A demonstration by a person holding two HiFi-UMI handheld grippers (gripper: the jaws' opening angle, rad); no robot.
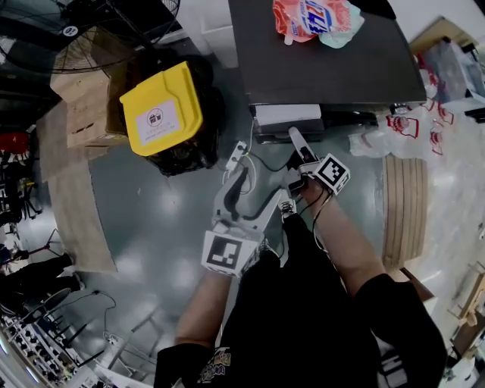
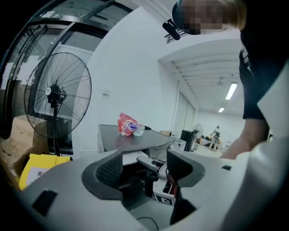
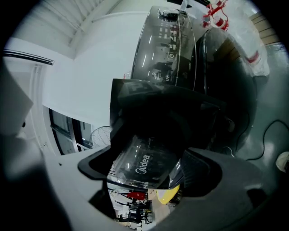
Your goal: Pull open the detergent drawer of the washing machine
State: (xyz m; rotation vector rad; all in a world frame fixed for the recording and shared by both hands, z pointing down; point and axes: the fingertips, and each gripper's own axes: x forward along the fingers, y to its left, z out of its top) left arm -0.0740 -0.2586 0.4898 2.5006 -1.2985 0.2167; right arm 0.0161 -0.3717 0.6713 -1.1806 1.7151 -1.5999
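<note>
White "Midea" lettering showed only in the right gripper view, on the glossy dark front of the detergent drawer [image 3: 143,159], on which the right gripper [image 3: 144,173] had its jaws closed. The head view showed that drawer partly pulled out, white on top, at 12 o'clock under the dark grey washing machine [image 1: 326,68]. The left gripper [image 2: 144,164] stood with its jaws apart and empty, near the right one, at its 7 o'clock. A red and white pouch [image 1: 311,19] lay on the machine, its blue print unreadable. At 10 o'clock sat a yellow-lidded black bin [image 1: 161,110], its white label too small to read.
</note>
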